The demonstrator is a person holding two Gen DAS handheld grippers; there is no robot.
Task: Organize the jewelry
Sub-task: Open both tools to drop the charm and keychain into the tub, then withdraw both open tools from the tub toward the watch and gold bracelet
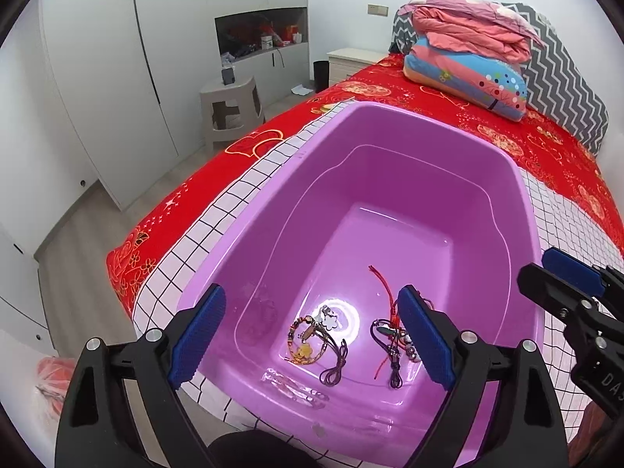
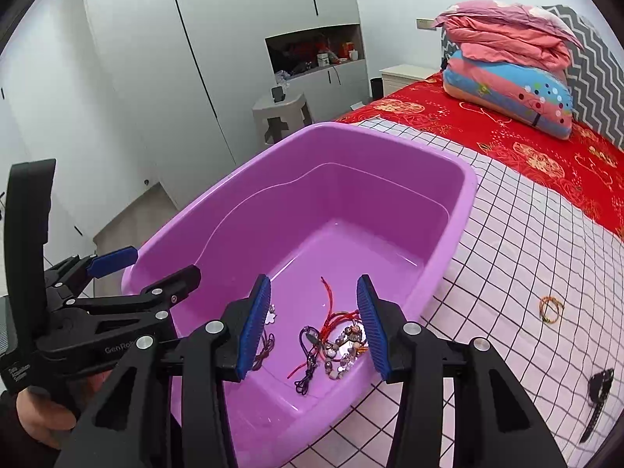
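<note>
Bracelets & strings lie in purple tub on the bed. Left tongs and right tongs are wide apart, holding nothing. Black strap, maybe a watch, lies outside w/ a gold ring.

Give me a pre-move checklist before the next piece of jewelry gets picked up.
1. Right gripper open and holding nothing: ok.
2. Left gripper open and holding nothing: ok.
3. Purple tub sits flat on the checked cloth: ok.
4. Jewelry left outside the tub: not ok; gold band and black watch lie on the cloth.
5. Bracelets in the tub untangled: cannot tell.
</note>
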